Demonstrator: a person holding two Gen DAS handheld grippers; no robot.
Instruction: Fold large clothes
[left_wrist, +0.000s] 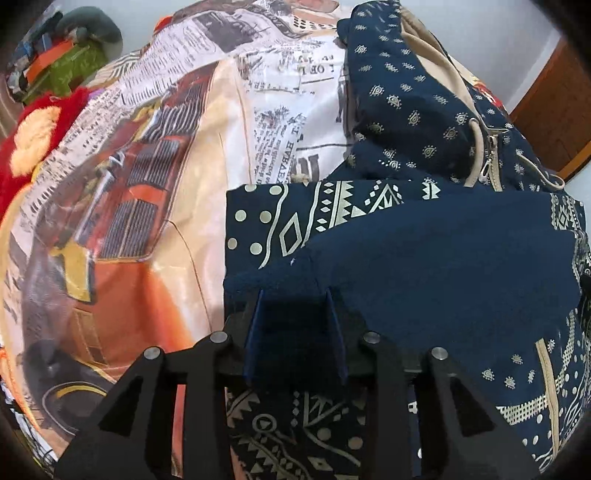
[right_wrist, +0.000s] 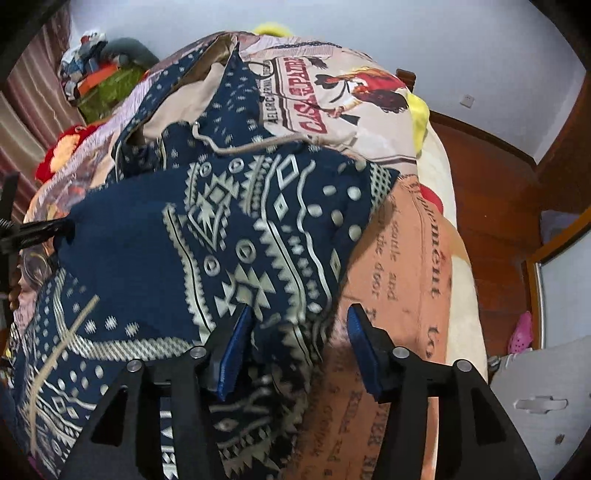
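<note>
A large navy garment (left_wrist: 424, 243) with cream geometric print, a zipper and drawcords lies bunched on a printed bedspread (left_wrist: 155, 155). It also fills the right wrist view (right_wrist: 207, 236). My left gripper (left_wrist: 293, 295) has its blue-padded jaws partly apart, with a folded-over plain navy edge of the garment lying between them. My right gripper (right_wrist: 297, 314) is open, its left pad over the garment's edge and its right pad over the bedspread (right_wrist: 402, 266). The left gripper shows at the left edge of the right wrist view (right_wrist: 55, 229), at the garment's corner.
A red plush toy (left_wrist: 33, 136) and a green box with clutter (left_wrist: 70, 59) sit at the bed's far left. A yellow pillow (right_wrist: 419, 114) lies at the far end. Wooden floor (right_wrist: 491, 206), a pink shoe (right_wrist: 522, 332) and a grey object (right_wrist: 546, 398) lie to the right.
</note>
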